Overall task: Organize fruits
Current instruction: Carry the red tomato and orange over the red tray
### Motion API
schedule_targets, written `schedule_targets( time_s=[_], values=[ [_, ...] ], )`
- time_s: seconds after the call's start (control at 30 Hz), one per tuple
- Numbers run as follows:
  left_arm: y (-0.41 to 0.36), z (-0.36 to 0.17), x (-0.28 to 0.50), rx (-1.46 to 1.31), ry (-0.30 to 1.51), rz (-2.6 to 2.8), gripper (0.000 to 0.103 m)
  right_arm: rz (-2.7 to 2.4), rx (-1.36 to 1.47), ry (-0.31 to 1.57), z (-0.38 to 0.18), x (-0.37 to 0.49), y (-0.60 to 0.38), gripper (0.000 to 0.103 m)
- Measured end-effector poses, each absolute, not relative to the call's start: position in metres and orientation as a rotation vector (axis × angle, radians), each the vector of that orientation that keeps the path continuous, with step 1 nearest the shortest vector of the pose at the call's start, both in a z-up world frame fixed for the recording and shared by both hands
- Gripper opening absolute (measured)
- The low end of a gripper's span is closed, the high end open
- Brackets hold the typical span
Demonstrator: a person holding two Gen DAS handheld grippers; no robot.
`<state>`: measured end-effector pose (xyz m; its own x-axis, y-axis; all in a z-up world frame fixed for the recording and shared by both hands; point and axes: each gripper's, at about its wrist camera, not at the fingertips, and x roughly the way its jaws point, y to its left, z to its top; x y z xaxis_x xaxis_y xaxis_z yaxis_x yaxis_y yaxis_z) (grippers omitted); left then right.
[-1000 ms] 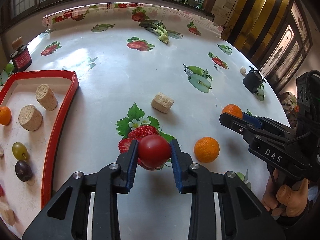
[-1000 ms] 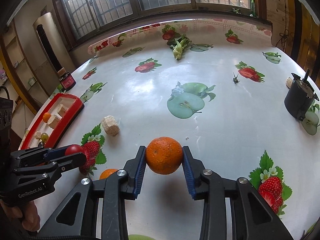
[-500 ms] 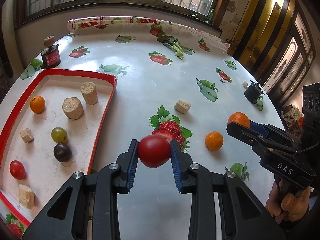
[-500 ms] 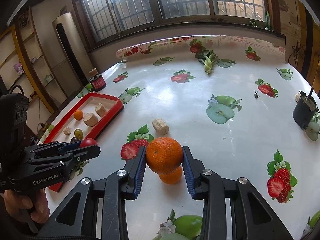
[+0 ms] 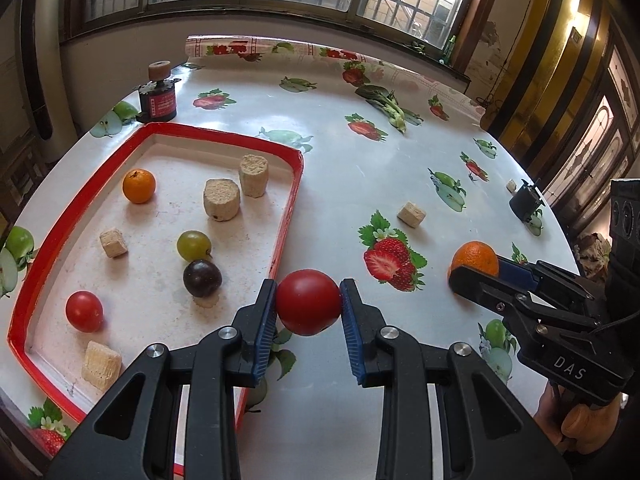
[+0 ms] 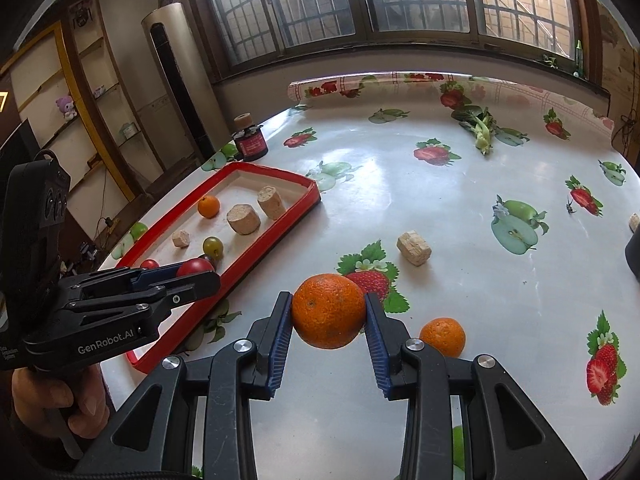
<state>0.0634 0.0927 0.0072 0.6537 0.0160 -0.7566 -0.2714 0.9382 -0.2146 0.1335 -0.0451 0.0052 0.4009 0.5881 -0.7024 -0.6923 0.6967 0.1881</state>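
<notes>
My left gripper [image 5: 308,312] is shut on a red tomato [image 5: 308,302], held in the air just right of the red-rimmed tray [image 5: 294,184]. In the tray lie a small orange [image 5: 138,186], a green grape [image 5: 193,245], a dark plum [image 5: 202,278], a second tomato [image 5: 84,311] and several cork-like blocks. My right gripper [image 6: 327,320] is shut on an orange [image 6: 328,310], lifted above the tablecloth. Another orange [image 6: 442,337] rests on the table just right of it. Each gripper shows in the other's view: the right gripper [image 5: 476,270] and the left gripper [image 6: 198,270].
A cork block [image 6: 414,248] lies on the fruit-print tablecloth [image 6: 420,184] beyond the held orange. A dark jar [image 5: 157,98] stands behind the tray, a black pot [image 5: 525,202] at the right edge, a leafy green vegetable [image 5: 390,106] far back. A hand [image 6: 56,404] holds the left gripper.
Both grippers have risen and swung left toward the tray, each still gripping its fruit. The whole tray has come into view, and the loose orange now lies right of the right gripper.
</notes>
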Motion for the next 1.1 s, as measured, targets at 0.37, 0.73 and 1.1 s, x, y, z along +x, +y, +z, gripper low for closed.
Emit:
schedule_targets(
  time_s=[0.37, 0.73, 1.1],
  values=[
    [0.118, 0.006, 0.048, -0.352, 0.841, 0.216, 0.029, 0.869, -0.182, 0.834, 0.004, 0.121, -0.012, 0.036],
    [0.142, 0.001, 0.037, -0.381, 0.840, 0.254, 0.029, 0.915, -0.212, 0.840, 0.002, 0.119, 0.020, 0.036],
    [0.183, -0.004, 0.024, -0.425, 0.838, 0.323, 0.029, 0.957, -0.241, 0.860, -0.006, 0.127, 0.059, 0.036]
  ],
)
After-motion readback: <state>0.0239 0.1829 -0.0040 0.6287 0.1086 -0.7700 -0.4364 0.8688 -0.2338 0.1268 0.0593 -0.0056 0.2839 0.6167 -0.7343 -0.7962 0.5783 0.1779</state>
